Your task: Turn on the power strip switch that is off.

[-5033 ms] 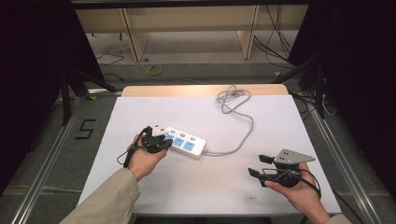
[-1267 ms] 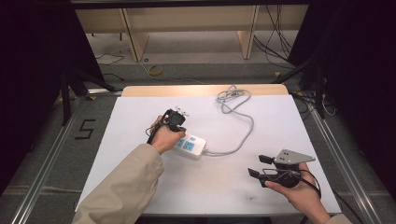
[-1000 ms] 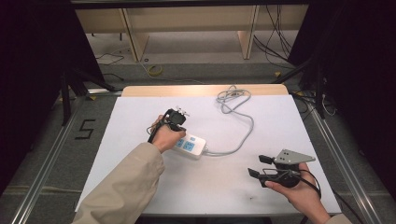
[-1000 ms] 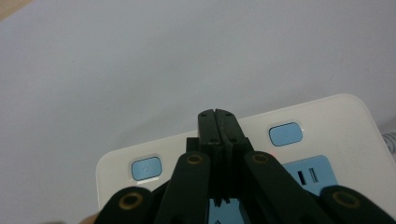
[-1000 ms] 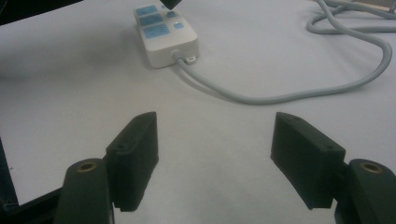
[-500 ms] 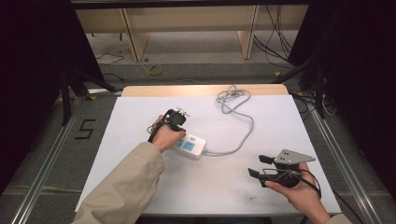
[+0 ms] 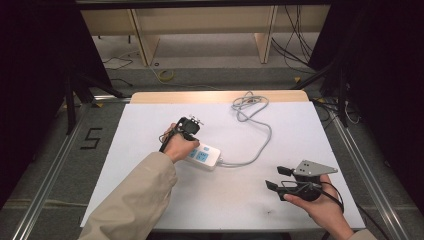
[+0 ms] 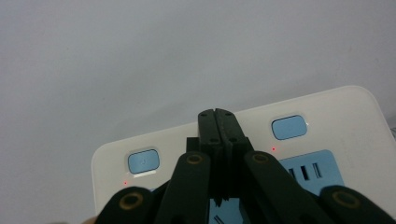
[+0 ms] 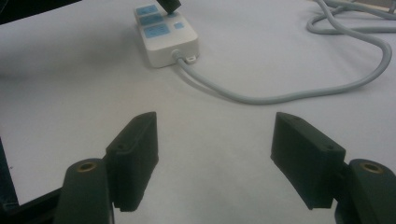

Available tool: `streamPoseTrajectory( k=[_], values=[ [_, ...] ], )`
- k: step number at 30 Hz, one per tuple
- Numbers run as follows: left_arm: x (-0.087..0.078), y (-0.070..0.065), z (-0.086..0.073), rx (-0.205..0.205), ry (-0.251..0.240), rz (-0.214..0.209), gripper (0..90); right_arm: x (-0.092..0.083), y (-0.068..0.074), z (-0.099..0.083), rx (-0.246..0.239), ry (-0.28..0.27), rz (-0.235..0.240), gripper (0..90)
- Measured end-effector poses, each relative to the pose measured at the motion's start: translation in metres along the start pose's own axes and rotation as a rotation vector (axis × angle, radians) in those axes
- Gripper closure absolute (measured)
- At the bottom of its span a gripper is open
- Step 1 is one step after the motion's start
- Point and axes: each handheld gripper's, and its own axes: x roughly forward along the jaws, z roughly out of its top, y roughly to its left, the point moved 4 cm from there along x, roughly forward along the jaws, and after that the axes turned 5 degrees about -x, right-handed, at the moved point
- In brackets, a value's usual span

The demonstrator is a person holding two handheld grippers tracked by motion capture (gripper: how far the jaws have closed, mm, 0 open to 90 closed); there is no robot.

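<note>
On the white tabletop (image 7: 150, 120), left of centre, lies the power strip (image 7: 206, 156), its grey cord (image 7: 260, 145) looping away to the far edge. I have my left tongs (image 8: 218, 116) pressed together, tips closed on nothing and set over the strip's top face between two blue switch buttons (image 8: 289, 127), one to each side. Small red dots glow beside the buttons, so I judge some switches are on, though I cannot tell which ones have been pressed. The tips sit between buttons, not on one, so the pressing itself looks unfinished: I need to shift onto a button and push down. My right tongs (image 9: 215, 158) are spread wide and idle, low over bare tabletop near the front right, well apart from the strip.
</note>
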Motion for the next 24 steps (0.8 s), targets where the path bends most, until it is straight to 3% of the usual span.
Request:
streamPoseTrajectory(
  k=[10, 12, 14, 15, 18, 24],
  values=[
    [0.001, 0.001, 0.001, -0.003, 0.014, -0.002, 90.0, 0.0, 0.0, 0.0, -0.005, 0.003, -0.001, 32.2],
    [0.001, 0.001, 0.001, -0.001, 0.013, 0.007, 90.0, 0.0, 0.001, 0.0, -0.005, 0.003, -0.001, 32.2],
    [0.002, 0.003, 0.001, 0.034, 0.02, 0.058, 90.0, 0.0, 0.0, 0.0, -0.006, 0.004, -0.001, 32.2],
    [0.003, 0.004, 0.001, 0.029, 0.017, 0.06, 90.0, 0.0, 0.001, 0.0, -0.005, 0.004, -0.001, 32.2],
    [0.001, 0.01, -0.001, -0.038, 0.002, -0.003, 90.0, 0.0, 0.001, 0.0, -0.007, 0.001, 0.0, 32.2],
    [0.001, 0.008, -0.001, -0.012, -0.008, 0.014, 90.0, 0.001, 0.0, 0.0, -0.006, 0.001, 0.0, 32.3]
  ],
)
